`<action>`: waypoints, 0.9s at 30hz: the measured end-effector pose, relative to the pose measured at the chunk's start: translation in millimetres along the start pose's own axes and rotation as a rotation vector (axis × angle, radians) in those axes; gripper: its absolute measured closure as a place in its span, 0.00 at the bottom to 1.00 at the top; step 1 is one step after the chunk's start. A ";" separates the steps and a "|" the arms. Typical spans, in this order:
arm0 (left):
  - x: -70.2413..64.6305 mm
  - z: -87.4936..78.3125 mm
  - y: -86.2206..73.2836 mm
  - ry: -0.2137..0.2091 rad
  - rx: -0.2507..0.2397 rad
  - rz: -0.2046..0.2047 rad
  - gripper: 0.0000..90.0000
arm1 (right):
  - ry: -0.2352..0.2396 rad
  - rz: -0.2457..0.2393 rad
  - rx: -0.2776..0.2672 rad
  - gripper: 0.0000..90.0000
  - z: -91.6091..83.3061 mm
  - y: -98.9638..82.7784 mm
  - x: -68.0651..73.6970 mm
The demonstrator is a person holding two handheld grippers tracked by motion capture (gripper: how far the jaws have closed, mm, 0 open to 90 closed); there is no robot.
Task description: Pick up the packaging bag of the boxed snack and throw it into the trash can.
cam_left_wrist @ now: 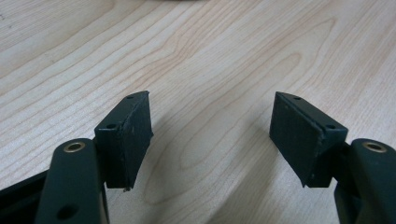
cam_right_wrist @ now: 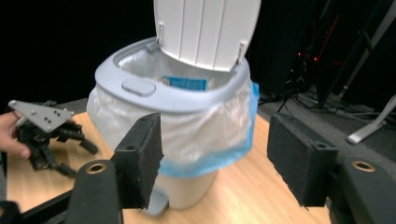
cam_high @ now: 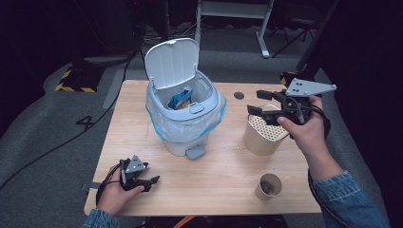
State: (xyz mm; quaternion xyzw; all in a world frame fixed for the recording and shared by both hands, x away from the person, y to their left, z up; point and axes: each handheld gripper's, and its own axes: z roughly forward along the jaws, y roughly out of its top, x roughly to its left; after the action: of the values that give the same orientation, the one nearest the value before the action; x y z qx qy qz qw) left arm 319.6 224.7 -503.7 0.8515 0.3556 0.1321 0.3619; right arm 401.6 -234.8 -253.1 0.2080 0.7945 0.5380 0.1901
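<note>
A pale blue pedal bin (cam_high: 187, 124) stands on the wooden table (cam_high: 223, 171) with its white lid (cam_high: 172, 61) raised and a blue-edged liner bag folded over its rim. A blue packet (cam_high: 180, 99) lies inside it. My right gripper (cam_high: 256, 102) is held in the air to the right of the bin, above a tan cylinder (cam_high: 259, 138), and it is open with nothing between the pads. In the right gripper view the bin (cam_right_wrist: 177, 100) and the packet (cam_right_wrist: 184, 83) lie beyond my right gripper (cam_right_wrist: 215, 149). My left gripper (cam_high: 151, 176) rests open near the table's front left corner.
The tan cylinder has a perforated top. A small paper cup (cam_high: 268, 186) stands at the front right. A round cable hole (cam_high: 239, 95) sits in the tabletop behind the cylinder. In the left gripper view, bare wood (cam_left_wrist: 210, 70) lies under my open left gripper (cam_left_wrist: 212, 126). Cables run across the dark floor.
</note>
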 end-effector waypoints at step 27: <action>5.8 1.1 0.8 -0.022 0.006 0.037 0.31 | 0.028 0.043 0.135 0.23 -86.0 -88.2 3.9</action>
State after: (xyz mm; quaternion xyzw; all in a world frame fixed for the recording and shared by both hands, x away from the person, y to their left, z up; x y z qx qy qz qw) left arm 324.7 227.9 -504.1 0.8603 0.3362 0.1285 0.3609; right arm 342.1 -329.0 -305.7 0.2298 0.8269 0.4899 0.1529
